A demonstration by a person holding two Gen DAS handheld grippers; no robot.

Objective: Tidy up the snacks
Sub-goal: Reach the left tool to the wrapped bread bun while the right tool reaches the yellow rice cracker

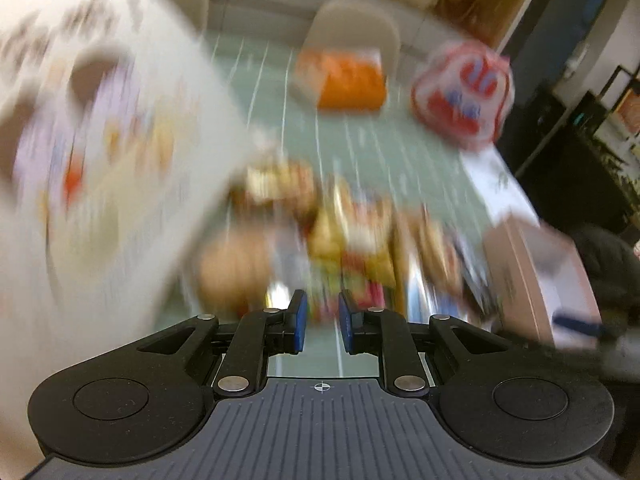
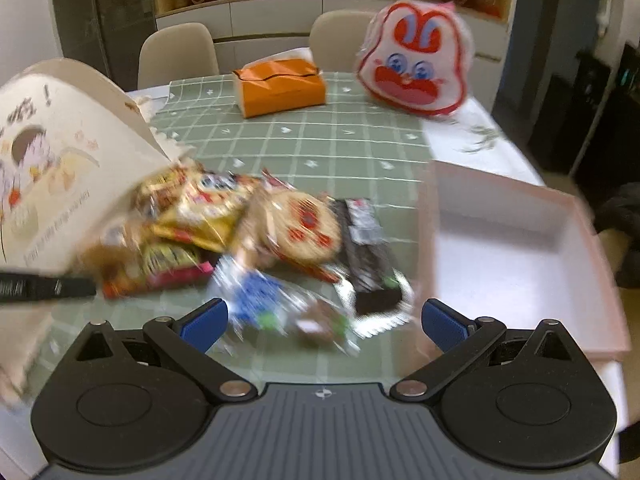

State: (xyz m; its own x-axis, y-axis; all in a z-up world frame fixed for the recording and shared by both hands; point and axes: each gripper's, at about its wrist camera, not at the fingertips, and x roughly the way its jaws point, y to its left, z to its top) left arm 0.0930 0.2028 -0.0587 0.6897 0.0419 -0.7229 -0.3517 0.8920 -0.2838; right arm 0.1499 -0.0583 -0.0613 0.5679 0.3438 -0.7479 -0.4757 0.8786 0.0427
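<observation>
A pile of snack packets (image 2: 256, 236) lies on the green checked tablecloth (image 2: 320, 136), spilling from under a tilted white printed carton (image 2: 68, 152). The pile includes yellow packets, a round cracker packet (image 2: 308, 228), a black packet (image 2: 368, 256) and a blue-and-white one (image 2: 256, 292). My right gripper (image 2: 324, 322) is open, low over the pile's near edge. In the blurred left wrist view my left gripper (image 1: 323, 322) has its jaws close together with a narrow gap, nothing visibly held, just short of the pile (image 1: 344, 240). The carton (image 1: 100, 140) fills the left.
An empty pink-rimmed white box (image 2: 520, 252) stands to the right of the pile. An orange tissue box (image 2: 280, 88) and a rabbit-face bag (image 2: 416, 64) sit at the table's far side. Two chairs and a shelf stand behind. The left gripper's black finger (image 2: 48, 286) shows at left.
</observation>
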